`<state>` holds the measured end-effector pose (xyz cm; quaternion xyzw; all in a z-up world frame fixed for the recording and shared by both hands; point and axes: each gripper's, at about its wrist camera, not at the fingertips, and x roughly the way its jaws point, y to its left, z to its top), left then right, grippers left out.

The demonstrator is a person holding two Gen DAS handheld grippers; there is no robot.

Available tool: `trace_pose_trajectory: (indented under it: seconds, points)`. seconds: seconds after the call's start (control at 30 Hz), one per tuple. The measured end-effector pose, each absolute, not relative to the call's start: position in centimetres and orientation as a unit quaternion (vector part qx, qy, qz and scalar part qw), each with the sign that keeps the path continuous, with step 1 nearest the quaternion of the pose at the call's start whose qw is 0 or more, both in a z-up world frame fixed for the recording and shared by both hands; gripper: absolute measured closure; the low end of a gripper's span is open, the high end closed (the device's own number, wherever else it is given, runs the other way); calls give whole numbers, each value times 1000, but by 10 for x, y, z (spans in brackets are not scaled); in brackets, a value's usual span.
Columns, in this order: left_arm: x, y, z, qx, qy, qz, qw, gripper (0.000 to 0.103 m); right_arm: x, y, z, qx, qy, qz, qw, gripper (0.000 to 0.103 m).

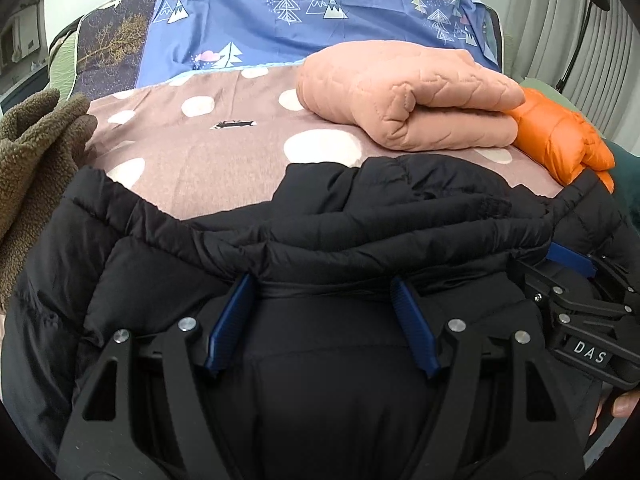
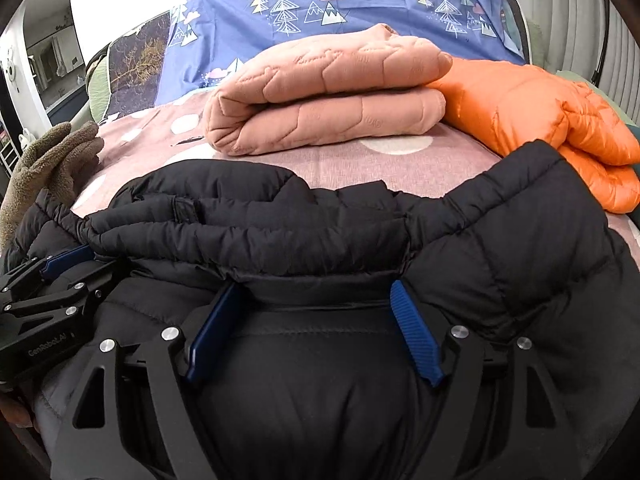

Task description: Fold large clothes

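Observation:
A black puffer jacket (image 1: 320,232) lies bunched at the near edge of the bed and also fills the lower right wrist view (image 2: 320,216). My left gripper (image 1: 322,284) is open, its blue fingers (image 1: 230,320) spread wide with the tips pushed against a fold of the jacket. My right gripper (image 2: 316,288) is open the same way, its blue fingers (image 2: 416,336) against the jacket's edge. Each gripper shows beside the other: the right one at the right of the left wrist view (image 1: 572,276), the left one at the left of the right wrist view (image 2: 60,272).
A folded pink quilted garment (image 2: 320,92) and a folded orange puffer jacket (image 2: 552,120) lie behind the black jacket. A brown fleece garment (image 1: 36,152) lies at the left. The bed has a pink dotted sheet (image 1: 192,160) and a blue tree-print cloth (image 1: 320,20) behind.

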<state>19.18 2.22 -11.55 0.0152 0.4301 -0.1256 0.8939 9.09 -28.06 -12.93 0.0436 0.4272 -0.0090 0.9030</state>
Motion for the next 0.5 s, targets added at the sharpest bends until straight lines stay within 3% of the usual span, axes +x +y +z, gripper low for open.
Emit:
trace_pose_trajectory:
  seconds: [0.33, 0.4, 0.47, 0.5]
  points:
    - [186, 19, -112, 30, 418, -114, 901, 33, 90, -279, -126, 37, 425, -7, 905, 24]
    - [181, 21, -105, 26, 409, -112, 906, 46, 89, -282, -121, 45, 431, -5, 901, 24]
    - [176, 22, -94, 22, 403, -109, 908, 72, 87, -283, -110, 61, 436, -16, 898, 31]
    - [173, 24, -86, 12, 399, -112, 910, 79, 85, -284, -101, 78, 433, -19, 898, 34]
